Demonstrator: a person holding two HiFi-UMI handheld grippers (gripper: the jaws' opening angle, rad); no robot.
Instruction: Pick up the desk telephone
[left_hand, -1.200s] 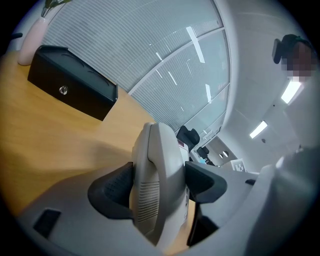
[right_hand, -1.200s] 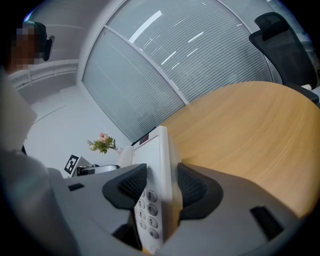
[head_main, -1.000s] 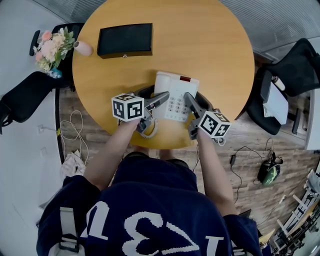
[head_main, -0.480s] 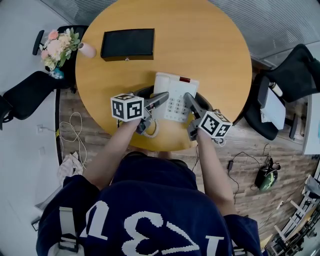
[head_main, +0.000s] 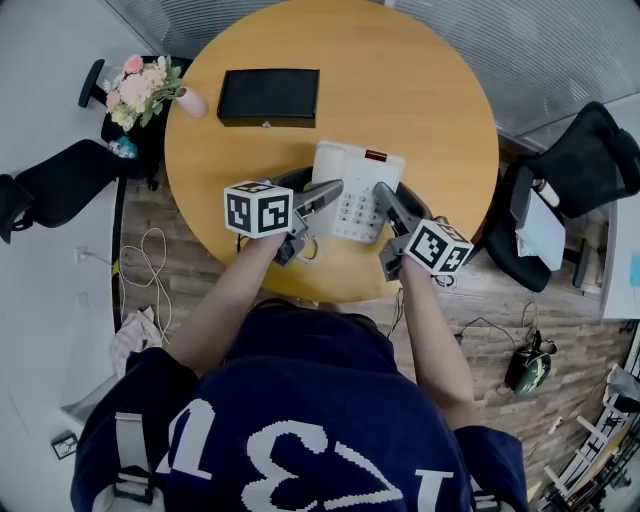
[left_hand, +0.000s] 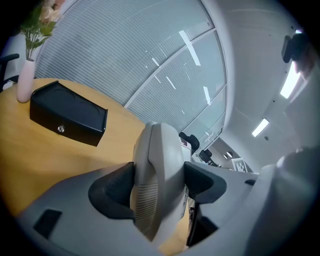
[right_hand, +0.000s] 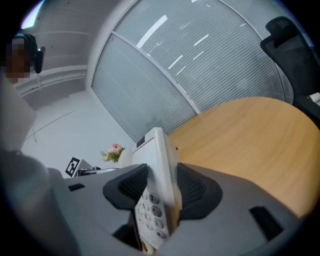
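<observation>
In the head view, you had the left tool and the right tool on opposite sides of the white desk telephone, over the near part of the round wooden surface. Its coiled cord hung just beside the left tool. A black box lay farther back on the surface, well apart from the telephone. A pink vase of flowers stood at the left edge. From this view you could not tell whether the telephone's base touched the surface.

In the left gripper view, your left tool was clamped on the telephone's handset side, with both dark pads pressed against the pale, rounded plastic. The black box and the vase showed beyond it, to the left.

In the right gripper view, your right tool gripped the telephone's other edge. Both pads were tight on the casing, and the keypad faced the left-hand pad. The wooden surface stretched away on the right.
</observation>
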